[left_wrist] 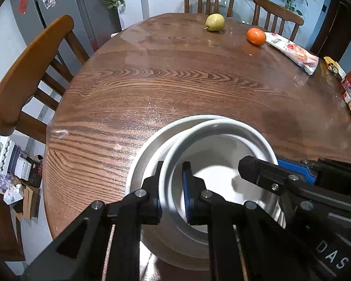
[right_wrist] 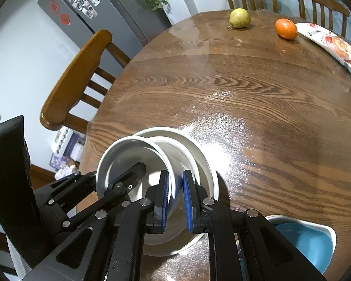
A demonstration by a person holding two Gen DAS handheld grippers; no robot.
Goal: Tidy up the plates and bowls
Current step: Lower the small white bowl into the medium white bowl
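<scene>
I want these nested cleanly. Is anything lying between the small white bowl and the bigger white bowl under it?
Nothing visible. The small white bowl sits tilted inside the bigger white bowl, both tongs, left and right, clamped on its rim.

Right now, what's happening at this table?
A person works two handheld grippers on a pair of white bowls. The left gripper is shut on the near-left rim of the upper bowl, and the right gripper is shut on that bowl's right rim. The bowl sits tilted inside the larger white bowl on the wooden table. Nesting looks nearly done.
</scene>
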